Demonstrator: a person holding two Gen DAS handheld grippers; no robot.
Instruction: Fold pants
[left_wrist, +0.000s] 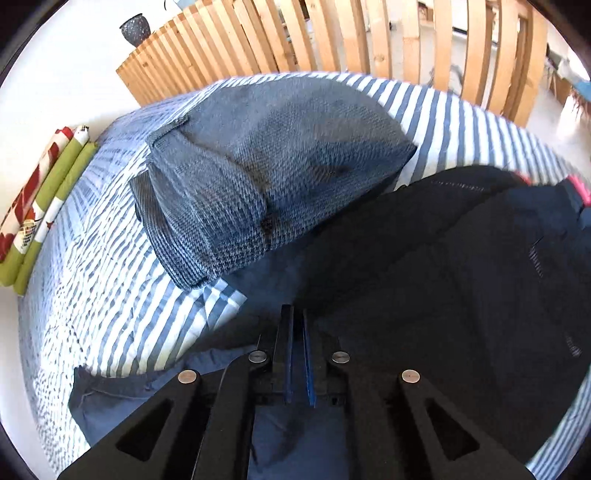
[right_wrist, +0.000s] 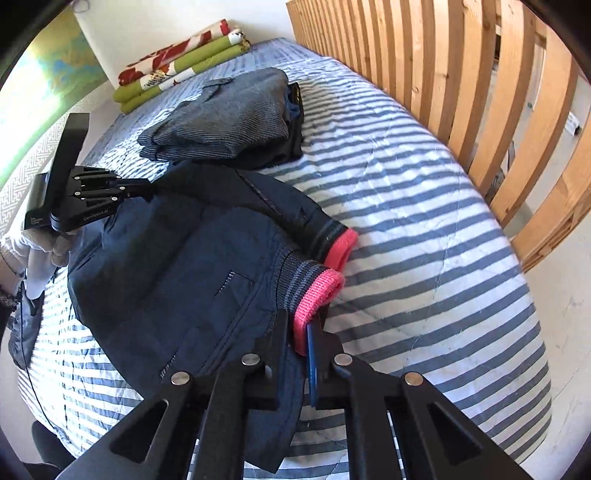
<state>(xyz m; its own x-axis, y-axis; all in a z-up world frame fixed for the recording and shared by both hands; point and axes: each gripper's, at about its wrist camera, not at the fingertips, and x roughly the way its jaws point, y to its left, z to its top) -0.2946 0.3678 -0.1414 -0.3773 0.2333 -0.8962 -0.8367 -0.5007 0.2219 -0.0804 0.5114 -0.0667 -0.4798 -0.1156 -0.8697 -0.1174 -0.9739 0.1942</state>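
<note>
Both grippers grip the navy pants (right_wrist: 173, 266) on the striped bed (right_wrist: 424, 229): right gripper (right_wrist: 301, 325) fingers clamp a pink cuff (right_wrist: 317, 291), left gripper (right_wrist: 147, 190) fingers pinch the far edge.

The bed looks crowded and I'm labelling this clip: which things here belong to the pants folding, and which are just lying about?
In use:
- dark pants with pink cuffs
- right gripper, shut on a cuff
- left gripper, shut on the pants' far edge

Lying about:
- folded grey-blue pile
- green and red bedding
- wooden railing
- striped bed cover
</note>
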